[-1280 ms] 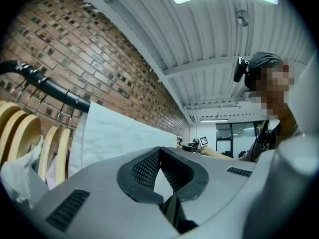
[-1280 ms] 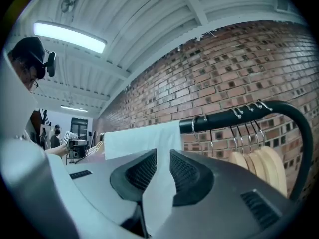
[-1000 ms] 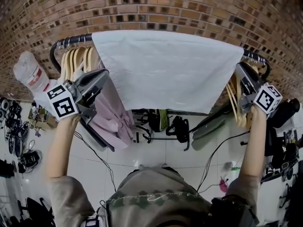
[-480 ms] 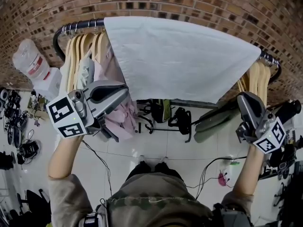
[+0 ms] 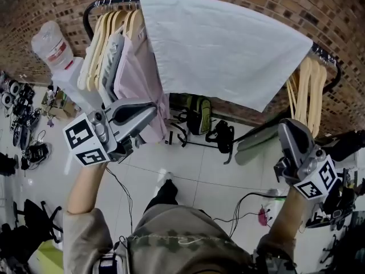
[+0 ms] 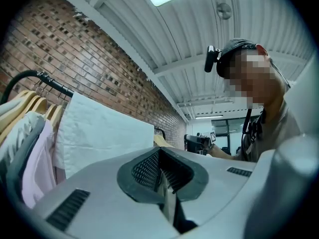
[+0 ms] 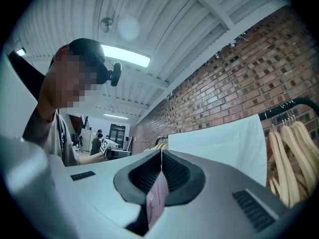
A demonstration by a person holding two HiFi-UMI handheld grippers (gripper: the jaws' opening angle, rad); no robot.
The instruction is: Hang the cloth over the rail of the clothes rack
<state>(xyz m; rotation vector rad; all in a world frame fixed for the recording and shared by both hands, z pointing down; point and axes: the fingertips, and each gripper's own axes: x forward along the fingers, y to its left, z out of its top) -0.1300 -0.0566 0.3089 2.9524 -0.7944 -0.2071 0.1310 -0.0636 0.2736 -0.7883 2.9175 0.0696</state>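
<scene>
Cloth of white colour hangs over the rail of the clothes rack. It is spread wide and flat, and its lowest corner is toward the right side. The cloth sits between two groups of wooden hangers. The left hangers are just beside its left edge, and the right hangers come out from behind its right edge. On the left hangers hang a pale grey garment and a pink garment, and the pink one is next to the cloth. A white plastic bag is seen at the left of the rack. Behind everything stands a brick wall.

Both grippers are apart from the cloth and below it in the head view. The left gripper is in front of the pink garment, with its jaws pressed together and nothing between them. The right gripper is under the right corner of the cloth, and its jaws are also together and empty. Each gripper view shows the two dark pads meeting in one line, with the cloth on the rail further away behind them.

Below, on the white tiled floor, are a green and black backpack, other dark bags and some cables.
</scene>
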